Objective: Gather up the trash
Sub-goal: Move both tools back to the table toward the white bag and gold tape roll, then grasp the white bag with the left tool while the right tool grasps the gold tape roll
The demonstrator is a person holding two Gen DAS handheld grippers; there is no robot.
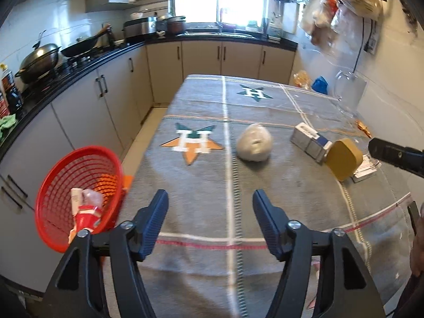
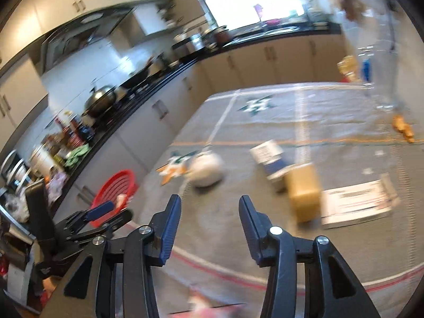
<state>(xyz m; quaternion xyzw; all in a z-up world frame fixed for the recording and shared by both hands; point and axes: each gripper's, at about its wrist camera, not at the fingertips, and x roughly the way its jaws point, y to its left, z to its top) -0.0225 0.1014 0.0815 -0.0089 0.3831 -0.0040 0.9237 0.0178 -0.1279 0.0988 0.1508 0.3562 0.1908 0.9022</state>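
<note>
A red mesh basket (image 1: 79, 196) hangs at the table's left edge with a red-and-white carton (image 1: 84, 212) and crumpled wrap in it. On the grey cloth lie a crumpled white wad (image 1: 255, 142), a silver-blue box (image 1: 310, 143) and a tan box (image 1: 343, 157). My left gripper (image 1: 210, 201) is open and empty over the near cloth, right of the basket. My right gripper (image 2: 210, 206) is also open and empty, short of the white wad (image 2: 208, 170), the tan box (image 2: 303, 189) and a flat white booklet (image 2: 355, 202). The basket (image 2: 114, 196) shows at left.
The table (image 1: 201, 106) carries a grey cloth with star logos. A dark counter with woks and pots (image 1: 39, 61) runs along the left. Clear bags (image 1: 341, 8) hang at upper right. An orange wrapper (image 2: 402, 128) lies far right. A hand (image 1: 418, 241) shows at the right edge.
</note>
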